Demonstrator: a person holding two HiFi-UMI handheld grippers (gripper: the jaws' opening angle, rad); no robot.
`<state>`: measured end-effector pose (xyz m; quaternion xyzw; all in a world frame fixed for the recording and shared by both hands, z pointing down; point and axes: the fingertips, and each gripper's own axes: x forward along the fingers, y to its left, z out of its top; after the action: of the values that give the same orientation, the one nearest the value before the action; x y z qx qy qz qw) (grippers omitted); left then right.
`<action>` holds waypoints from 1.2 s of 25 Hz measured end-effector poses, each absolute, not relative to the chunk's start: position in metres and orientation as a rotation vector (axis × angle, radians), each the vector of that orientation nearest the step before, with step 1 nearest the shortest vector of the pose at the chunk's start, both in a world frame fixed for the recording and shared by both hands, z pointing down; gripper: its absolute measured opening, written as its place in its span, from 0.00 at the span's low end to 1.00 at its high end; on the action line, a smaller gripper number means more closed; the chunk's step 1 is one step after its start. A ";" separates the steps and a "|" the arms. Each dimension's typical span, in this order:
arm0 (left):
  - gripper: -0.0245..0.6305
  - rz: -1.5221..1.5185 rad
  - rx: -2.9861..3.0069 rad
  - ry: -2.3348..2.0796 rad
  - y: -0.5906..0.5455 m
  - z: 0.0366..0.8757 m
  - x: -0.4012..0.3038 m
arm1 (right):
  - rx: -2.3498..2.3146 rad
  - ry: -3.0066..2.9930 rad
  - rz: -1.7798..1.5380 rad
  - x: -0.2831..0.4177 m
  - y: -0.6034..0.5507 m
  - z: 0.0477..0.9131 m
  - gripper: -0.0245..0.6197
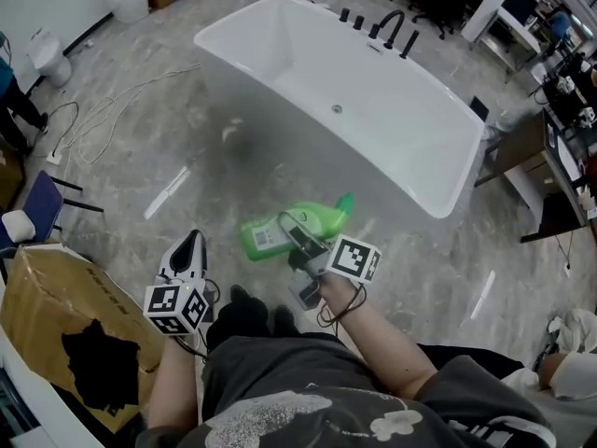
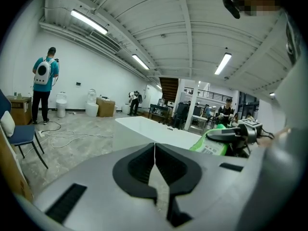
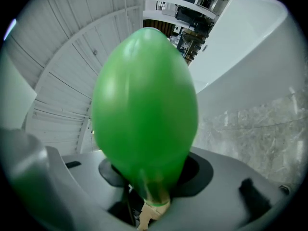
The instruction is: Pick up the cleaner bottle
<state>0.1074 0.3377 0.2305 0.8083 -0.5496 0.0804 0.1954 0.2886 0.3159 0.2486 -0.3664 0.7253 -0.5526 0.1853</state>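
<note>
Tub (image 1: 373,91), white, freestanding on grey floor (image 1: 121,166); only the head view takes it in whole, with black taps (image 1: 387,26) at its far rim. The left gripper view alone gives the room: a person (image 2: 44,81) with a backpack by the wall, toilets (image 2: 61,102) near them, strip lights (image 2: 89,22) overhead. Box (image 1: 47,292), cardboard, at the head view's lower left. Bottle (image 1: 289,227), green, labelled, off the floor beside the tub, lying about level, neck toward the tub; in the right gripper view the bottle (image 3: 144,109) is a green oval filling the frame. Right gripper (image 1: 297,236) pinches it across the body. Left gripper (image 1: 189,248) apart from it, empty, jaws pressed together
</note>
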 end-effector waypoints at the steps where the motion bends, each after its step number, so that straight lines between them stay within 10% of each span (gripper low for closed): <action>1: 0.06 0.232 2.269 -1.538 0.341 0.229 0.109 | -1.044 2.043 -1.552 0.291 0.319 0.249 0.35; 30: 0.06 0.188 2.272 -1.527 0.496 0.238 -0.011 | -0.950 2.082 -1.551 0.150 0.483 0.247 0.35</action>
<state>-0.0114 0.4964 0.2382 0.8116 -0.5456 0.0673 0.1974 0.1495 0.4833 0.2467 -0.3375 0.7398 -0.5510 0.1874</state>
